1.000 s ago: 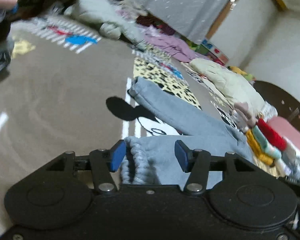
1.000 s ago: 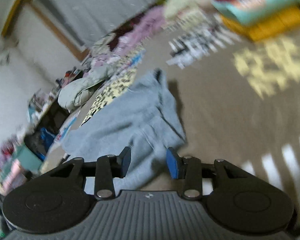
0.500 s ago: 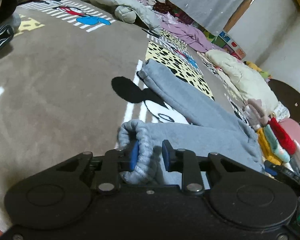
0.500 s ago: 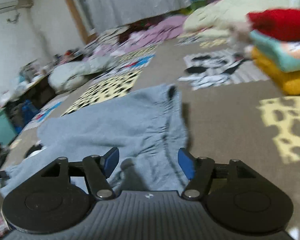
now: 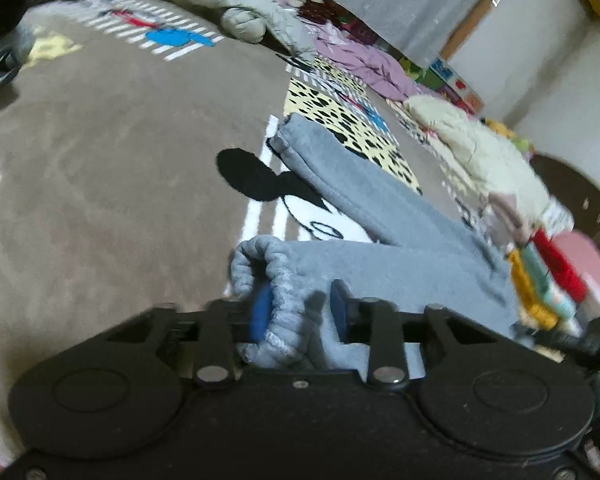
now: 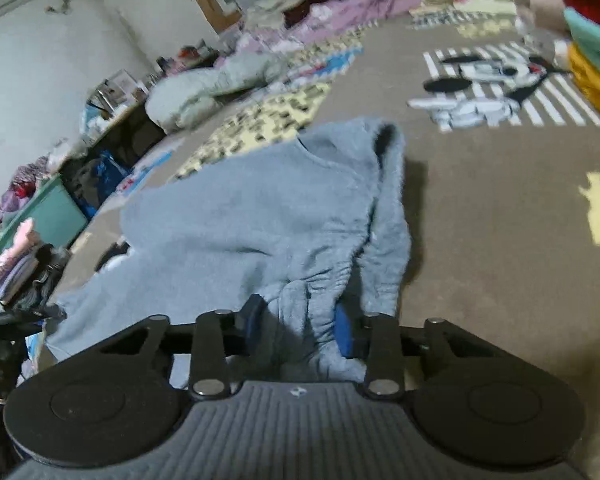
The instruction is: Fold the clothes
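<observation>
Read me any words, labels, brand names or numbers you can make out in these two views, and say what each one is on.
No text can be read in either view.
Right claw body: a small pale mark, too small to read.
Colourful boxes by the wall: printed shapes, too blurred to read.
Carpet: cartoon pictures and stripes only, no lettering.
Grey sweatpants: no label visible.

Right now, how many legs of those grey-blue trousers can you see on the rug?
2. One trouser leg lies stretched toward the spotted yellow patch; the other leg runs to the left gripper, its cuff between the jaws.
</observation>
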